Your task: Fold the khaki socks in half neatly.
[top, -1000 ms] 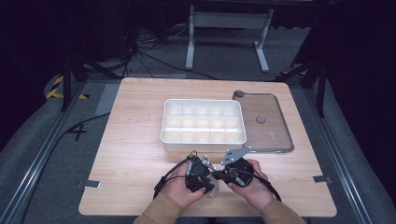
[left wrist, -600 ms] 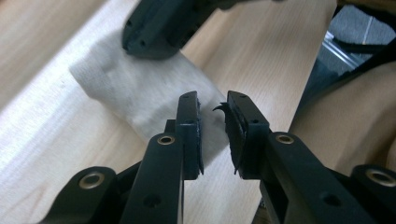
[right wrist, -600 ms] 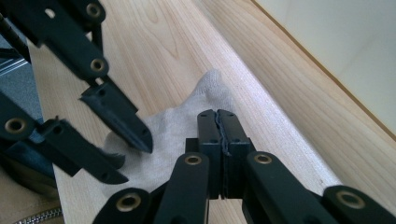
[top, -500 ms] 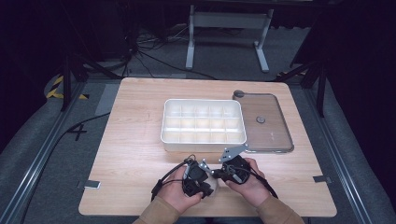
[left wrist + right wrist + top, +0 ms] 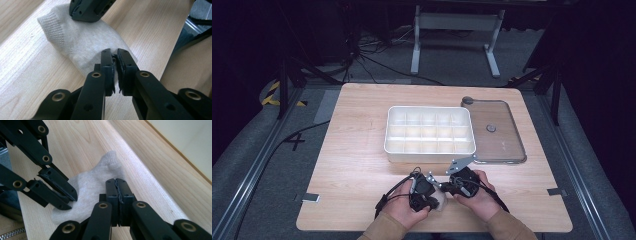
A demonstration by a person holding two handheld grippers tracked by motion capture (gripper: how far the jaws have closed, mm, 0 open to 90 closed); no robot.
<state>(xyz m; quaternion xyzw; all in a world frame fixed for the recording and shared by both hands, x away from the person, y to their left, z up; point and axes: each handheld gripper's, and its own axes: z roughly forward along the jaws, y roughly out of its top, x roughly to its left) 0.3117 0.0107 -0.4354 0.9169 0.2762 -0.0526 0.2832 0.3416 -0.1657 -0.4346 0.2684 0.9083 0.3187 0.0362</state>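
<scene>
Sock point(image 5: 82, 42): lies on bench point(image 5: 362, 150), stretched between both claws.
Left claw point(image 5: 114, 56): just closing, pinching sock's edge.
Right claw point(image 5: 116, 185): pressed together on sock's opposite end.

No legible text or labels anywhere.

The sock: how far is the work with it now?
Done: the tray stands uncovered, its lid beside it. In hand: the left claw has just been closing on the sock; the right claw is shut on it. Left: the sock lies on the table, probably yet to go into the tray.
</scene>
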